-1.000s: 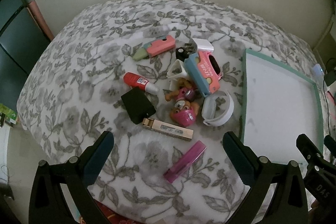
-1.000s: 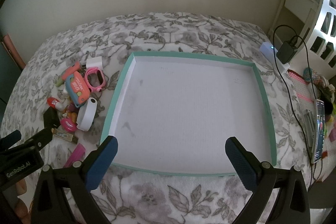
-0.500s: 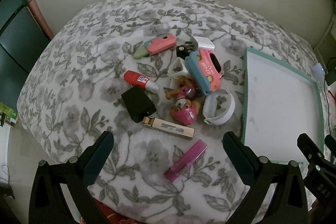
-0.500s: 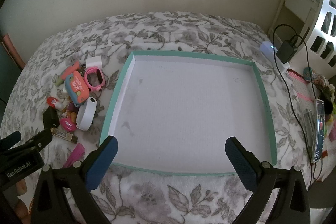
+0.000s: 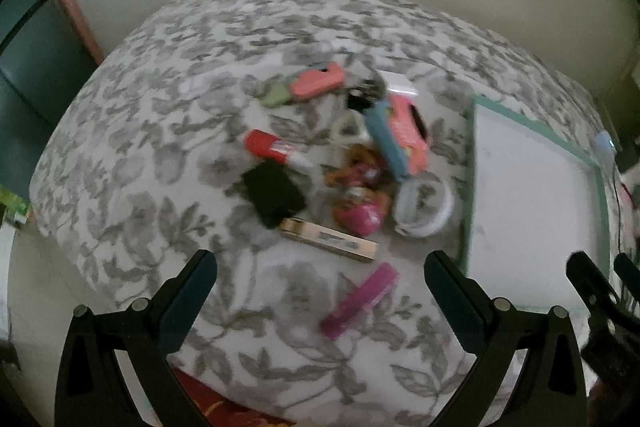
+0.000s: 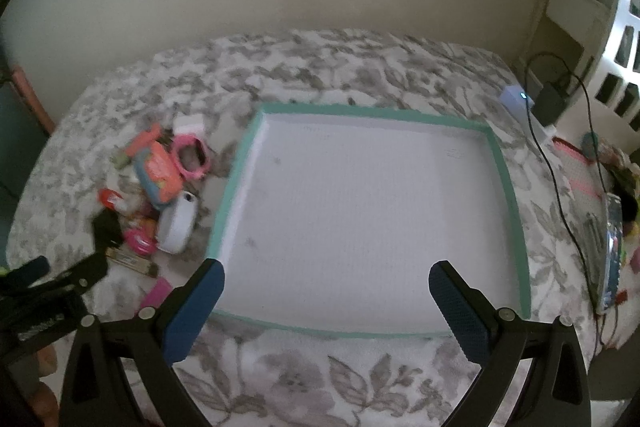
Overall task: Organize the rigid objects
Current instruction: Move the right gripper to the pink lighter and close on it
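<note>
A pile of small objects lies on a floral bedspread [image 5: 160, 155]: a magenta bar [image 5: 360, 301], a gold bar [image 5: 330, 239], a black wallet [image 5: 274, 193], a red glue stick [image 5: 276, 149], a pink toy figure [image 5: 362, 209], a white band [image 5: 424, 203], a pink and blue toy [image 5: 400, 135]. A teal-rimmed white tray [image 6: 520, 227] lies to their right, empty. My left gripper [image 5: 320, 303] is open above the pile's near side. My right gripper [image 6: 326, 303] is open over the tray's near edge [image 6: 320, 331].
A charger with black cable [image 6: 554, 99] and a clutter of small items [image 6: 612, 227] lie on the right of the bed. A wall stands behind the bed. A dark cabinet [image 5: 24, 75] is at the left.
Both views have shifted slightly and are now blurred by motion; the pile and the tray sit a little lower in view. Both grippers stay open and empty.
</note>
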### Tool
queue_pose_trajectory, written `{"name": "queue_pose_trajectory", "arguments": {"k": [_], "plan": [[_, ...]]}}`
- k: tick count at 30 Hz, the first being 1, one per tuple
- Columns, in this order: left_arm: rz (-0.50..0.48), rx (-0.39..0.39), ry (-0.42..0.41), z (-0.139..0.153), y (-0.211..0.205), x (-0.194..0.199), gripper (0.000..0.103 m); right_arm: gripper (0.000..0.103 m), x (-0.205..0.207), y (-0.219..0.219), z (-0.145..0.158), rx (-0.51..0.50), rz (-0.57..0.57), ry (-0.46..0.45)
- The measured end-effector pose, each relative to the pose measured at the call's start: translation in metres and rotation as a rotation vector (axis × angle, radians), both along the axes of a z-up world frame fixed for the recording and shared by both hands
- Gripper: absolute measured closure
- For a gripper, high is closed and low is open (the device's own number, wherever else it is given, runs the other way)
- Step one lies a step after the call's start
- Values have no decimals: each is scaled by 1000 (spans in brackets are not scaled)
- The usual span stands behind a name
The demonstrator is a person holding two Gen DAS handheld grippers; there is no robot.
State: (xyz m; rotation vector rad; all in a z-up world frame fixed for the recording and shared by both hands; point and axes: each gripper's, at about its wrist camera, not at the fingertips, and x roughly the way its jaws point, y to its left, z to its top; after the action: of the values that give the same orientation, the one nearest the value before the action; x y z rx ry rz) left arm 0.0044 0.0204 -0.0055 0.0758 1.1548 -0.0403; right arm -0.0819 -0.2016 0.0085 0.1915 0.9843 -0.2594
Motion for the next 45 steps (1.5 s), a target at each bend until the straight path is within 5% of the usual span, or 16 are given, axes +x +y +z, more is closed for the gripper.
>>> {"name": "queue_pose_trajectory", "arguments": {"k": [10, 18, 45], "plan": [[159, 31, 64, -13, 70, 9, 0, 0, 22, 71, -3, 61, 288, 31], [212, 20, 117, -37, 95, 8, 0, 0, 42, 124, -35, 75, 464, 127], [241, -49, 187, -85, 117, 24, 0, 0, 60, 184, -115, -53, 660, 327]]}}
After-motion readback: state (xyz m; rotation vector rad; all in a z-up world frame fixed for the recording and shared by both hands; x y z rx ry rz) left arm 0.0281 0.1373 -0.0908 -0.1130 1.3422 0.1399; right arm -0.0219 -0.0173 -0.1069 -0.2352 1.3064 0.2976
